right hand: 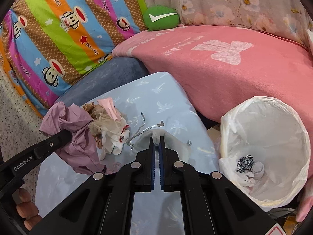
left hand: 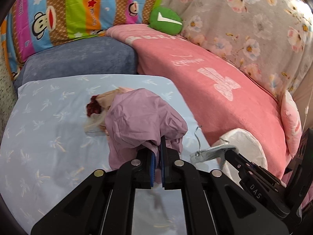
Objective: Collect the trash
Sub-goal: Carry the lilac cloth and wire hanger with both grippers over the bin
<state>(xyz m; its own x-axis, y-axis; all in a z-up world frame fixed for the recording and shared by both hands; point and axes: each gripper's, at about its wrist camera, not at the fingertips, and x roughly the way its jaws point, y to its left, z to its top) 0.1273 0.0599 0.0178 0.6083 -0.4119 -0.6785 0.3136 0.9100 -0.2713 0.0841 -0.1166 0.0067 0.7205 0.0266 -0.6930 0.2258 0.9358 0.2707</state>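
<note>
My left gripper (left hand: 158, 146) is shut on a crumpled purple cloth (left hand: 140, 121) and holds it over the light blue table; it also shows in the right wrist view (right hand: 76, 129). My right gripper (right hand: 156, 140) is shut on a small white pouch with a silver drawstring (right hand: 144, 130), seen in the left wrist view (left hand: 209, 151). A pile of scraps (right hand: 109, 125), pink, beige and white, lies on the table beside the purple cloth. A bin lined with a white bag (right hand: 273, 117) stands right of the table, with several scraps at its bottom (right hand: 247, 167).
The light blue table (right hand: 168, 101) stands against a sofa with a pink blanket (right hand: 234, 74), a blue cushion (left hand: 82, 58), a striped monkey-print quilt (right hand: 64, 31), a green round cushion (right hand: 161, 16) and a floral cover (left hand: 244, 19). Speckled floor (right hand: 11, 105) lies left.
</note>
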